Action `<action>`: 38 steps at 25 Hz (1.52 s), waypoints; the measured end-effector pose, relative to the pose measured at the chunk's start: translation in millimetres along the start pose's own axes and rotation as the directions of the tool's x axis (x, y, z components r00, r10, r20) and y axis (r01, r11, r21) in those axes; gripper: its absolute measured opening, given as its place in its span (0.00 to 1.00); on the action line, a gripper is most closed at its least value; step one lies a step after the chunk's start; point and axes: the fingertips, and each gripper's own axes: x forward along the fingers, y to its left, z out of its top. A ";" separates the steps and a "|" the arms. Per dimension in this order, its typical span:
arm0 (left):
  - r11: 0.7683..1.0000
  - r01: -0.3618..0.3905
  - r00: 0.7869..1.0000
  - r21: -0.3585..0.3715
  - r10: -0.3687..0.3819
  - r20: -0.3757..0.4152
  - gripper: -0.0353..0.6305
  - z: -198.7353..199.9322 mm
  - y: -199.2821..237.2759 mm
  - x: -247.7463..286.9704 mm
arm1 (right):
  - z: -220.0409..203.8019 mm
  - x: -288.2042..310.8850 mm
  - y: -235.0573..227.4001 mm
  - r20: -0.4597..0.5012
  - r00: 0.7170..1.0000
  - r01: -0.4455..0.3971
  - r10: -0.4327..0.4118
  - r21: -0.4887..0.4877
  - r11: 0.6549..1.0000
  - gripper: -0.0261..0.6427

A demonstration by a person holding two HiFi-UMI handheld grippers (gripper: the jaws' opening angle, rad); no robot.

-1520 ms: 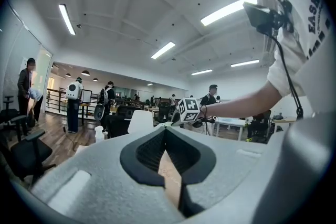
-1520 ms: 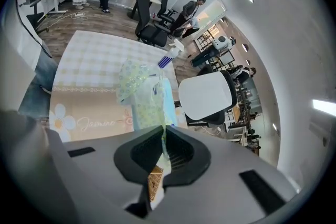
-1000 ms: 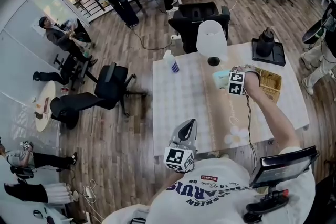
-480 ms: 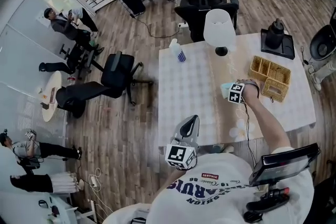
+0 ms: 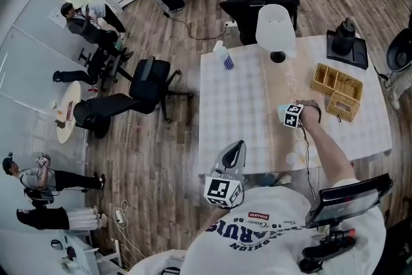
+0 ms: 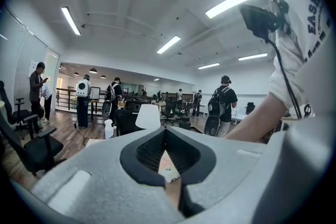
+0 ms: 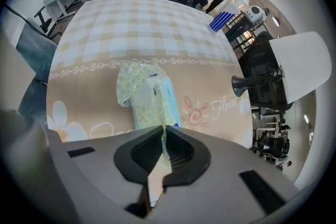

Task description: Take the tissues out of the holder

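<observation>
left gripper [image 6: 165, 132]: grey plastic tongs held low by the person's chest, off the table's near edge. Its jaws are closed tip to tip with nothing between them.
right gripper [image 7: 164, 132]: points steeply down over the table. Its jaws are pressed together on the top edge of the soft pale-blue plastic tissue pack [image 7: 146, 96] printed with small yellow flowers.
tissue pack: out of the holder and apart from it, to its left. Whether its lower end rests on the cloth is unclear.
table [image 5: 235, 106]: rectangular, under a beige-and-white checked cloth with a flower border.
holder [image 5: 336, 88]: woven straw-coloured basket with compartments, on the table's right half.
lamp [image 5: 275, 24]: white shade and black foot, at the far edge.
bottle [image 5: 223, 56]: small, clear with blue, at the far left corner.
black tray [image 5: 358, 60]: at the far right corner, with a dark vessel [image 5: 347, 32] on it.
</observation>
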 end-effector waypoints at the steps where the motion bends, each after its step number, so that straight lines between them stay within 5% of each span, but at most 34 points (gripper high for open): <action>1: 1.000 0.001 1.000 0.000 -0.001 -0.001 0.06 0.2 -1.7 -1.5 | -0.5 -1.7 0.4 0.001 1.000 0.002 -0.002 0.002 1.000 0.05; 11: 0.999 0.033 0.999 0.007 -0.033 0.004 0.06 -0.3 -9.9 7.3 | 2.8 -0.5 -1.5 0.027 0.999 0.035 -0.035 -0.006 0.999 0.06; 14: 0.999 0.040 0.999 0.005 -0.040 0.003 0.06 -2.1 -12.9 7.2 | 5.1 -7.1 -1.9 0.063 0.997 0.048 -0.047 -0.013 0.999 0.22; 20: 0.998 0.063 0.998 0.005 -0.064 0.006 0.06 -4.1 -11.4 17.8 | 33.2 -56.5 -22.6 0.264 0.961 0.084 -0.082 0.002 0.996 0.25; 25: 0.993 0.119 0.993 0.024 -0.119 0.018 0.06 -6.5 -17.3 38.3 | 62.3 -143.3 -64.2 0.489 0.854 0.106 -0.179 0.173 0.979 0.20; 31: 0.980 0.189 0.981 0.056 -0.192 0.041 0.06 11.6 -29.6 64.7 | 61.6 -276.5 -89.2 0.685 0.653 0.074 -0.324 0.368 0.927 0.15; 35: 0.971 0.227 0.970 0.081 -0.232 0.068 0.06 31.5 -33.1 75.5 | 48.4 -353.9 -80.7 0.763 0.508 -0.028 -0.399 0.478 0.878 0.10; 38: 0.961 0.257 0.959 0.098 -0.266 0.094 0.06 46.3 -39.3 86.9 | 27.3 -391.3 -65.0 0.775 0.445 -0.081 -0.449 0.534 0.842 0.08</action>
